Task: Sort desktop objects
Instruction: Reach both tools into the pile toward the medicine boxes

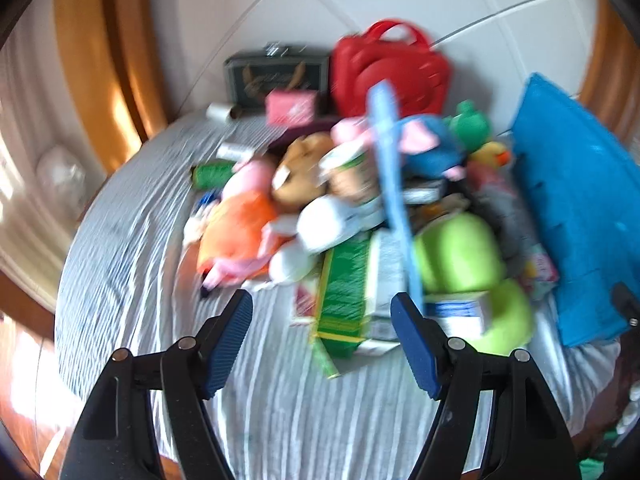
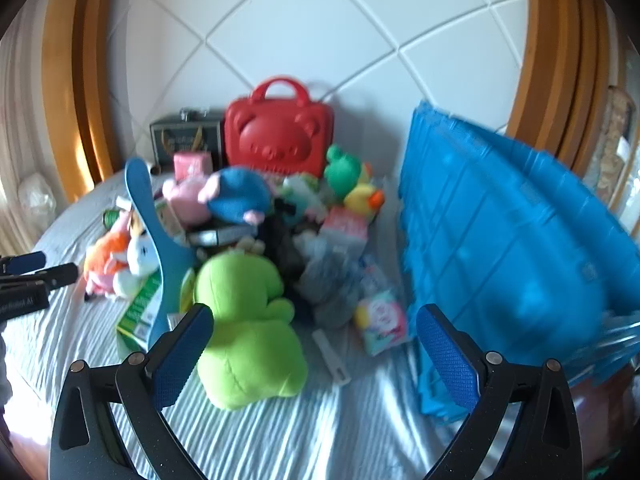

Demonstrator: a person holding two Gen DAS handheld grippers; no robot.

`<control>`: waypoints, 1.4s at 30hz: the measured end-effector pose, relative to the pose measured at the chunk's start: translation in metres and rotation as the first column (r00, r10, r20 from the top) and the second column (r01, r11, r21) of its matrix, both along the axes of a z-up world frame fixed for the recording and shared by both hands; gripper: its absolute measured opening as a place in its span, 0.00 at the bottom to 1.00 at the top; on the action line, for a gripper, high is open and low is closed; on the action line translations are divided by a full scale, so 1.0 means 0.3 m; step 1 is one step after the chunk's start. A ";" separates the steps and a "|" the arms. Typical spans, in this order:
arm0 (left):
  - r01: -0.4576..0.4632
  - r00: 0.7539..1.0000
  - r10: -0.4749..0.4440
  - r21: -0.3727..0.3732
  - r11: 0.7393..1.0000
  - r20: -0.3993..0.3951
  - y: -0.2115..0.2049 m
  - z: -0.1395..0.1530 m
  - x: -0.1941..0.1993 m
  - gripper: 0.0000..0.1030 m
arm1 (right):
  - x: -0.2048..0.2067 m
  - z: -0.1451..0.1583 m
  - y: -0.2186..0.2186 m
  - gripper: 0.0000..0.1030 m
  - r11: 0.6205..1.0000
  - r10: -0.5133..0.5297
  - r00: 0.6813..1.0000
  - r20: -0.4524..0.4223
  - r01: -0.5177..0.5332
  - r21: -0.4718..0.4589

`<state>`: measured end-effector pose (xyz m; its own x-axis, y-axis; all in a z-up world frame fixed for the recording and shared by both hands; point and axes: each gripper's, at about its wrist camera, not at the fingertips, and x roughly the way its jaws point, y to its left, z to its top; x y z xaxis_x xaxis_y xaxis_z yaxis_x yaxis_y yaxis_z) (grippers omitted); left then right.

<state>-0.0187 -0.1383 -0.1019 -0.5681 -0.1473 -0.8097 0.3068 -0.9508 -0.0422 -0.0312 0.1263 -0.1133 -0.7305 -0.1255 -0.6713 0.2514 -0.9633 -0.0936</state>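
Both grippers are held spread above the striped cloth (image 2: 280, 432); the left gripper (image 1: 322, 336) and right gripper (image 2: 314, 354) grip nothing. A heap of toys and boxes is seen at twelve o'clock: lime plush (image 2: 248, 320) nearest, red bear case (image 2: 280, 136) behind, blue crate (image 2: 500, 248) at two o'clock. A green carton (image 1: 344, 300) lies just beyond the left pads (image 1: 230, 344).

Toy pile (image 2: 256, 224) sits mid-bed (image 2: 280, 440). At twelve o'clock behind it, the case (image 2: 279, 136) against the headboard (image 2: 300, 32), box (image 2: 186, 136) at its nine. Crate (image 2: 500, 248) at three. Frog plush (image 2: 248, 320) at six, nearest.
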 end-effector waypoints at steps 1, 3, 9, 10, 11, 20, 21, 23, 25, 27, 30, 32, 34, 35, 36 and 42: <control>-0.031 0.999 0.030 0.012 0.999 0.043 -0.052 -0.053 -0.004 0.69 | -0.012 -0.025 -0.007 1.00 1.000 0.004 1.000 0.021 -0.004 0.001; -0.070 0.993 0.067 0.026 0.997 0.099 -0.117 -0.128 -0.002 0.69 | -0.036 -0.074 -0.023 1.00 1.000 0.016 0.998 0.065 -0.016 0.007; -0.104 0.968 0.076 0.107 0.989 0.238 -0.200 -0.311 -0.059 0.69 | -0.099 -0.215 -0.080 1.00 0.999 0.039 0.985 0.170 -0.044 0.023; -0.090 0.969 0.060 0.116 0.989 0.241 -0.184 -0.318 -0.079 0.69 | -0.106 -0.233 -0.089 1.00 0.999 0.041 0.983 0.182 -0.047 0.028; -0.069 0.969 0.038 0.121 0.990 0.242 -0.166 -0.322 -0.102 0.69 | -0.111 -0.245 -0.094 1.00 0.998 0.042 0.981 0.190 -0.049 0.032; 0.118 0.969 -0.132 0.080 0.990 0.210 0.007 -0.399 -0.313 0.70 | -0.165 -0.310 -0.141 1.00 0.996 0.061 0.970 0.237 -0.075 0.049; 0.128 0.972 -0.139 0.068 0.989 0.189 0.021 -0.399 -0.317 0.70 | -0.172 -0.317 -0.143 1.00 0.996 0.060 0.968 0.244 -0.075 0.051; 0.150 0.973 -0.155 0.039 0.988 0.170 0.043 -0.405 -0.331 0.77 | -0.184 -0.333 -0.142 1.00 0.996 0.058 0.965 0.257 -0.074 0.057; 0.138 0.976 -0.141 0.028 0.990 0.166 0.049 -0.414 -0.342 0.86 | -0.195 -0.347 -0.139 1.00 0.996 0.054 0.962 0.269 -0.072 0.058; 0.119 0.972 -0.128 0.057 0.991 0.197 0.054 -0.416 -0.342 0.86 | -0.201 -0.352 -0.136 1.00 0.996 0.052 0.958 0.282 -0.069 0.051; 0.136 0.966 -0.143 0.044 0.990 0.215 0.090 -0.439 -0.319 0.86 | -0.195 -0.335 -0.134 1.00 0.997 0.075 0.958 0.276 -0.082 0.013; 0.133 0.972 -0.147 0.089 0.987 0.182 0.093 -0.470 -0.310 0.88 | -0.195 -0.320 -0.137 1.00 0.994 0.108 0.955 0.277 -0.101 -0.040; 0.088 0.974 -0.125 0.191 0.978 0.191 0.068 -0.502 -0.323 0.89 | -0.199 -0.305 -0.149 1.00 0.989 0.136 0.951 0.278 -0.116 -0.087; 0.069 0.975 -0.112 0.220 0.973 0.193 0.058 -0.513 -0.326 0.91 | -0.200 -0.299 -0.161 1.00 0.986 0.153 0.949 0.276 -0.128 -0.106; 0.054 0.978 -0.094 0.208 0.977 0.186 0.055 -0.514 -0.326 0.94 | -0.202 -0.297 -0.176 1.00 0.984 0.167 0.946 0.277 -0.140 -0.114; -0.009 0.964 -0.064 0.270 0.963 0.258 0.032 -0.549 -0.313 0.98 | -0.185 -0.296 -0.269 0.70 0.962 0.264 0.922 0.283 -0.231 -0.145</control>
<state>-0.1126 -0.1287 -0.2667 -0.3312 0.1067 -0.9375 0.3154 -0.9239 -0.2166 -0.0866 0.0456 -0.2022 -0.4364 -0.3595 -0.8248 0.4838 -0.8667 0.1218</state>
